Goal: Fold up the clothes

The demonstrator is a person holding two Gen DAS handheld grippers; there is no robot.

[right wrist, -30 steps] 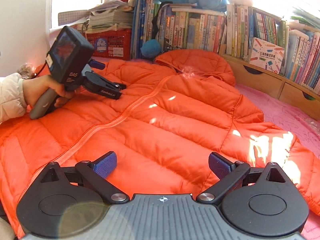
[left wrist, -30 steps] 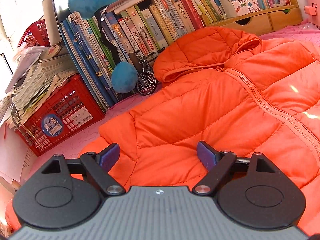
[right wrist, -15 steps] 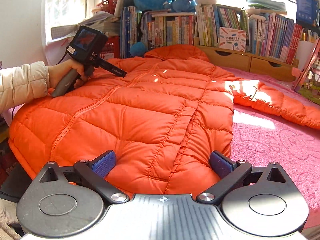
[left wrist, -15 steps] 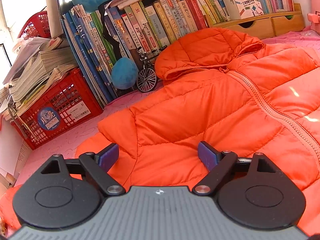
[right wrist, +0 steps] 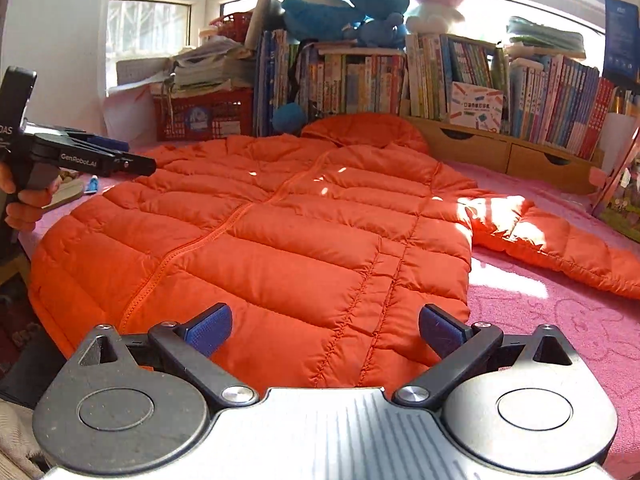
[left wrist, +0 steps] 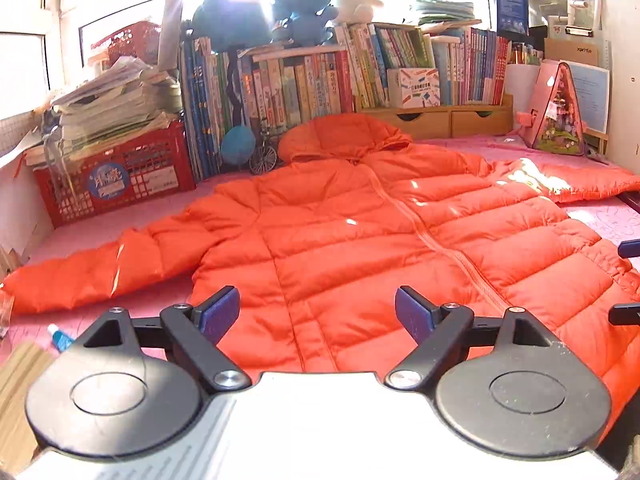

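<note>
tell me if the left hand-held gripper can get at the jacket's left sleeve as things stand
Probably yes. The left hand-held gripper is closing slightly with nothing between its fingers, above the orange jacket hem. The sleeve lies flat on the pink cover, off to its left, with nothing on top or in between.

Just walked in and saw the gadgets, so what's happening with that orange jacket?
A person is about to fold an orange puffer jacket that lies spread flat, zipped, on a pink cloth, both sleeves out to the sides. They hold a left gripper and a right gripper, both near the hem with nothing between their fingers. The left one's jaws are closing slightly. No fold has been made yet.
</note>
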